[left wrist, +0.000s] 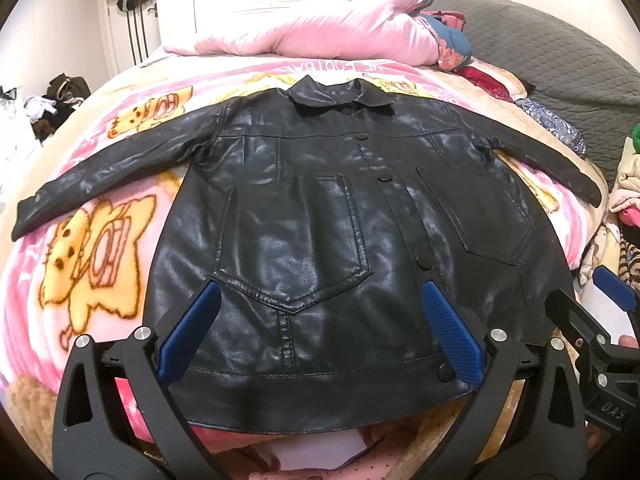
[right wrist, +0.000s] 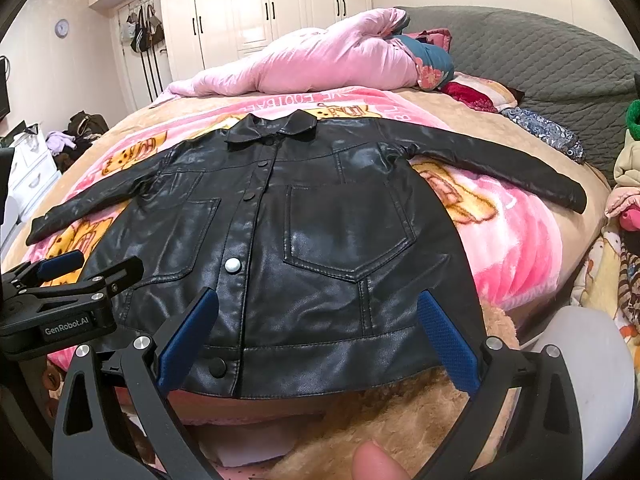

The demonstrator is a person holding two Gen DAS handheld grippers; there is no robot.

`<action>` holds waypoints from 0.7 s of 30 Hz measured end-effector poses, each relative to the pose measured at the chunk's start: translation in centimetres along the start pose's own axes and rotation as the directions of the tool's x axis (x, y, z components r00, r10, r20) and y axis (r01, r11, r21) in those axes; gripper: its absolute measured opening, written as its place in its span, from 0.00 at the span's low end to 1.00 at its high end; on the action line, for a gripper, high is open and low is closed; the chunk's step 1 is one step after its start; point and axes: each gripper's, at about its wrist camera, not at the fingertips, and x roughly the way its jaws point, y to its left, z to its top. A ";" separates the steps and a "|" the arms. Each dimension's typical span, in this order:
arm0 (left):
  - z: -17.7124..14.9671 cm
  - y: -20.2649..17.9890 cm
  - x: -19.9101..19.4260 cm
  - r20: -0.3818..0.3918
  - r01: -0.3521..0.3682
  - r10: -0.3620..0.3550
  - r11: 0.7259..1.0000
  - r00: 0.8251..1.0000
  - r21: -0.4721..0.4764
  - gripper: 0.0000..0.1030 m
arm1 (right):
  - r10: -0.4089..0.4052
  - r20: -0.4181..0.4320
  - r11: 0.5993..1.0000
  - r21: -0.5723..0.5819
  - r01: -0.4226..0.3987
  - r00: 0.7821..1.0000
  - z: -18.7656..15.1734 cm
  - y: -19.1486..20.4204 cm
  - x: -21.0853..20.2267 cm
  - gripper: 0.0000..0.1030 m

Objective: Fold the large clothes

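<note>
A black leather jacket (left wrist: 320, 216) lies flat and buttoned on the bed, front up, collar at the far side, both sleeves spread out sideways. It also shows in the right wrist view (right wrist: 320, 248). My left gripper (left wrist: 320, 332) is open, its blue pads hovering over the jacket's hem on its left half. My right gripper (right wrist: 316, 336) is open over the hem on the right half. Each gripper shows at the edge of the other's view: the right gripper (left wrist: 600, 320) and the left gripper (right wrist: 68, 276). Neither holds anything.
A pink cartoon blanket (left wrist: 100, 240) covers the bed. A pink quilt (left wrist: 320, 32) and folded clothes lie at the far side, a grey bedspread (left wrist: 560, 52) at the right. White wardrobes (right wrist: 260, 4) stand behind. Clothes pile at the right edge (left wrist: 628, 200).
</note>
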 end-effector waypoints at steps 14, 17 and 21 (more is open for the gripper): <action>0.1 -0.7 0.4 -0.006 -0.003 0.003 1.000 1.000 0.020 0.91 | -0.001 0.006 1.000 -0.001 0.001 1.000 0.0 0.0 0.2 0.96; 0.1 -0.9 0.5 -0.002 -0.004 0.005 1.000 1.000 0.028 0.91 | 0.001 0.006 1.000 0.001 -0.001 1.000 0.1 -0.2 0.3 0.96; 0.4 -1.4 0.5 0.005 0.012 -0.012 0.999 1.000 0.043 0.91 | 0.006 0.011 1.000 0.007 -0.006 1.000 0.8 -0.8 0.3 0.96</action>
